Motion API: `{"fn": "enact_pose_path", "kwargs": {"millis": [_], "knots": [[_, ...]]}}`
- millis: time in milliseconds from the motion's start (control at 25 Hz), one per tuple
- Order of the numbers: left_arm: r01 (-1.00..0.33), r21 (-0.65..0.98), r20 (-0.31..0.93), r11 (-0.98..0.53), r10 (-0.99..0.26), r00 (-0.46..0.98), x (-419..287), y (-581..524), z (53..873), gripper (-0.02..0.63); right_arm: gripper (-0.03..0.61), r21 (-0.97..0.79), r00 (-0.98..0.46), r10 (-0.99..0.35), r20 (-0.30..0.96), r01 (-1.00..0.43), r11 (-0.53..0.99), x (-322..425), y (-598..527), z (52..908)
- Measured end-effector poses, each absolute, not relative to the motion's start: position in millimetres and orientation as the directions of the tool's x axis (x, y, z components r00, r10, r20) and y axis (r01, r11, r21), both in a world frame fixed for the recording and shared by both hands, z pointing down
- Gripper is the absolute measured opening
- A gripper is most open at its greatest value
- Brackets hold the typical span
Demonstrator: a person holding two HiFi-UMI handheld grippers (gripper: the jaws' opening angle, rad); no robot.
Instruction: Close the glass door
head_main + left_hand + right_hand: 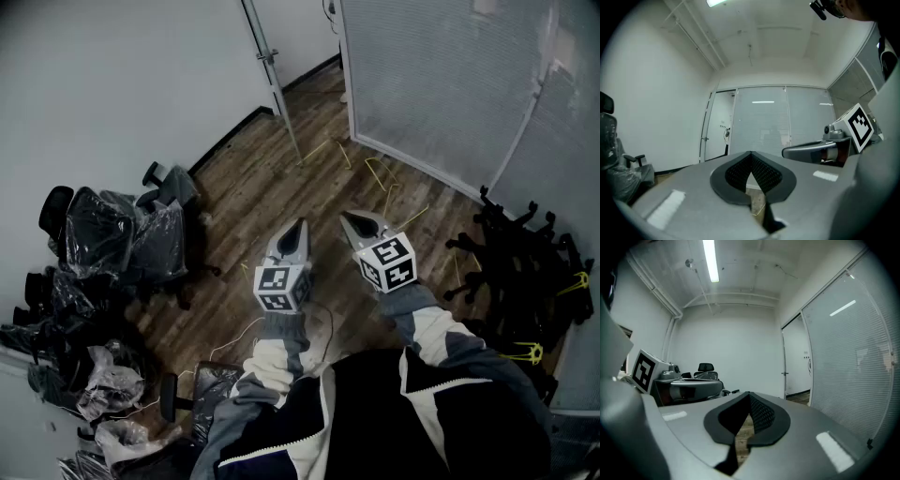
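Your left gripper [299, 225]: jaws together, empty | your right gripper [346, 217]: jaws together, empty | glass door [272, 58]: open, well ahead, left of frosted partition [441, 84] | plastic bags [155, 239]: wrap office chairs [98, 225] at your left

Plastic-wrapped chairs [122, 239] crowd the left of the frame, close to the white wall [112, 84]. Crumpled plastic bags [108, 392] lie below them at lower left. The wood floor [272, 187] runs diagonally up the middle, with thin yellow wires [380, 173] strewn across its upper part. At the right edge, black chair bases [511, 253] are heaped together. In the right gripper view a strip light [710, 261] glows at upper left.
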State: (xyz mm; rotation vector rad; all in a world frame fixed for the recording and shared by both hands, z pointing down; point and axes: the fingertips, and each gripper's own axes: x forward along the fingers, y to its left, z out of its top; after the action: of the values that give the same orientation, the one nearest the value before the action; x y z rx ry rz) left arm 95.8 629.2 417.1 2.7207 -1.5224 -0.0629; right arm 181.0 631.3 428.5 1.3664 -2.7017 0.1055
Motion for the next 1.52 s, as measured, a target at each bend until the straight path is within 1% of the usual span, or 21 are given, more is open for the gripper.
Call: {"fn": "enact_pose_path", "kwargs": {"millis": [320,520,840,960,1200,1520], "knots": [[-0.842,0.051,-0.028,-0.537,-0.844,0.536,83.3,619.6,419.9,0.004,0.0,-0.002,-0.574,-0.808,0.137,-0.815,0.579,168.9,623.4,429.6],[-0.833,0.067,-0.031,-0.549,-0.836,0.548,79.8,613.0,421.8,0.004,0.004,-0.018,-0.577,-0.808,0.118,-0.815,0.579,164.8,617.9,428.0],[-0.824,0.056,-0.035,-0.563,-0.826,0.562,72.2,604.2,438.8,0.004,0.005,0.045,-0.551,-0.818,0.163,-0.824,0.564,159.6,610.4,442.3],[-0.82,0.024,-0.035,-0.572,-0.82,0.571,78.4,596.4,441.0,0.003,0.005,0.073,-0.554,-0.814,0.175,-0.817,0.572,161.9,601.7,445.2],[-0.835,0.052,0.024,-0.548,-0.835,0.55,79.4,562.3,458.5,0.003,0.005,0.027,-0.585,-0.786,0.201,-0.798,0.602,162.8,563.3,460.0],[-0.89,0.061,0.054,-0.453,-0.888,0.456,86.2,468.0,459.9,0.003,0.005,-0.039,-0.665,-0.727,0.172,-0.742,0.67,180.4,460.5,473.6]]}}
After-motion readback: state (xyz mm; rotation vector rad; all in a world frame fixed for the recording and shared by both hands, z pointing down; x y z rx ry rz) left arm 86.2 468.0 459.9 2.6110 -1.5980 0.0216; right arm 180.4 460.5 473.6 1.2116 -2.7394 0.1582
